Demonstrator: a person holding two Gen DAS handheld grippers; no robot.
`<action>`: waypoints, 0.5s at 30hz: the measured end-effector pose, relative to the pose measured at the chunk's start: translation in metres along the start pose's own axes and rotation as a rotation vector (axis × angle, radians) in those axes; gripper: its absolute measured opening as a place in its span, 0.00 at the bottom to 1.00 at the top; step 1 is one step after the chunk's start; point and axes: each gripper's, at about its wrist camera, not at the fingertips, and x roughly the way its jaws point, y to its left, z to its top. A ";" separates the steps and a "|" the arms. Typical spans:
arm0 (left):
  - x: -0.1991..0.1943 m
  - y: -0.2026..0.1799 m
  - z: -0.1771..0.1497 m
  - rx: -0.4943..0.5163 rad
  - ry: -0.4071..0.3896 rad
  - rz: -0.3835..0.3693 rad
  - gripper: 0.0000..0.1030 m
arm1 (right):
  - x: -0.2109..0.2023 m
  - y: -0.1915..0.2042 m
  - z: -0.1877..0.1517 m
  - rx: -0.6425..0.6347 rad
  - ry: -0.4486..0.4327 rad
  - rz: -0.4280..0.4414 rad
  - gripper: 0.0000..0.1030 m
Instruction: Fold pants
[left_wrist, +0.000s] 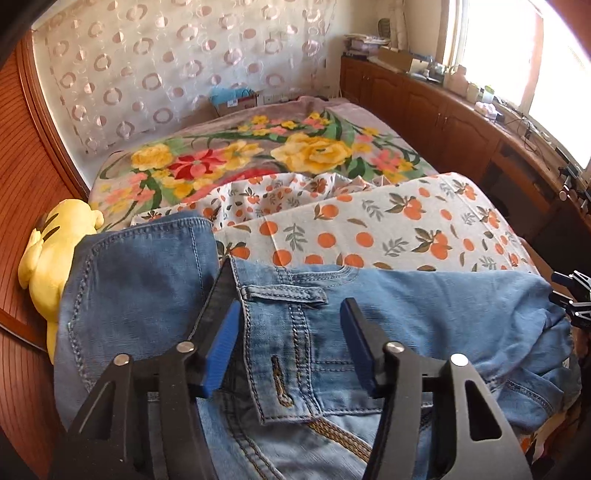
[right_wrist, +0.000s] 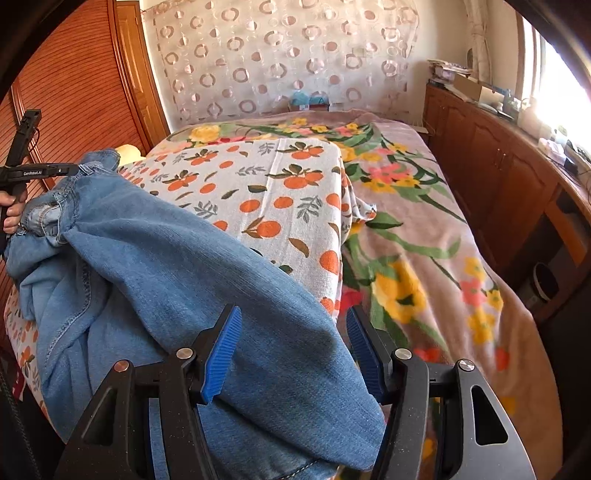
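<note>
The far half of the bed, covered by a pink floral blanket (right_wrist: 424, 229), lies bare and passable up to its far edge. Along its left edge a yellow plush toy (left_wrist: 48, 251) and a brown slatted wooden wardrobe (right_wrist: 74, 92) block the way; along its right edge a brown wooden cabinet row (right_wrist: 491, 155) leaves a narrow aisle.

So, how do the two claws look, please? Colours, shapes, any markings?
Both are alike: the left claw and the right claw have black angular metal-looking arms with triangular cut-outs and round silver pivot pins, plus ribbed blue fingers. In the right wrist view, the left claw's black body carries small white lettering. No cables or sleeves are visible.
</note>
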 end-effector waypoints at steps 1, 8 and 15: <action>0.004 0.001 0.000 -0.001 0.010 0.001 0.53 | 0.002 0.001 0.002 0.002 0.008 0.002 0.59; 0.026 0.011 -0.015 -0.028 0.049 -0.017 0.37 | 0.011 0.001 0.007 0.003 0.041 -0.008 0.35; 0.036 0.011 -0.027 -0.021 0.057 -0.097 0.18 | -0.001 0.005 0.006 0.017 0.020 -0.064 0.03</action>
